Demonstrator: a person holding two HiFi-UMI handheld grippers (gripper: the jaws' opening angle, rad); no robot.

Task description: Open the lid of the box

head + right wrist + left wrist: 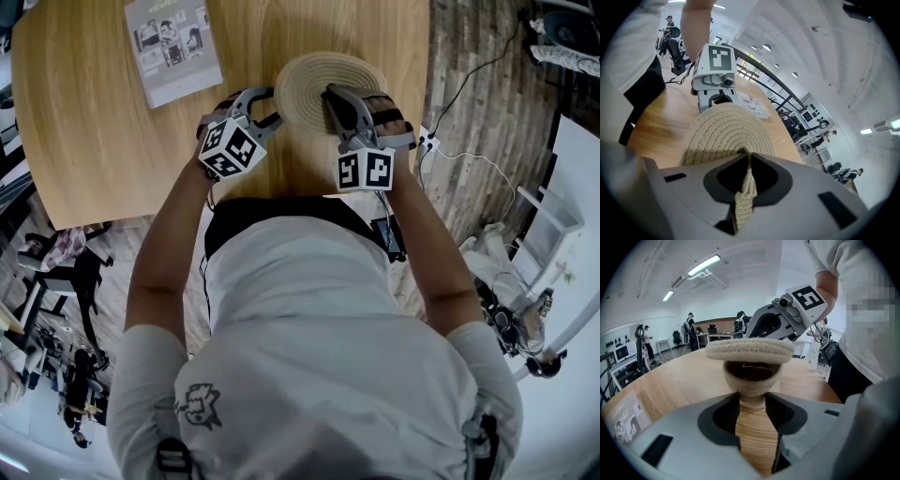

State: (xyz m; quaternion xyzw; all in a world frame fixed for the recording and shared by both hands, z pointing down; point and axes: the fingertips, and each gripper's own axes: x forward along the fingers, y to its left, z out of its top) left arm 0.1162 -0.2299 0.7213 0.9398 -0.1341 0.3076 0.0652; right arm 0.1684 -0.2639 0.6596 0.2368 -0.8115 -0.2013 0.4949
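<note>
Right hand-held gripper (pixel 748 157) pinches lid (pixel 726 131); left hand-held gripper (pixel 752 398) clamps box (pixel 752 384), its inside too dark.

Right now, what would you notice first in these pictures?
The round woven lid stands out, raised above the woven box near the table's front edge, its rim pinched by the right claw. The left claw grips the box, and a booklet lies farther back on the wooden table.
</note>
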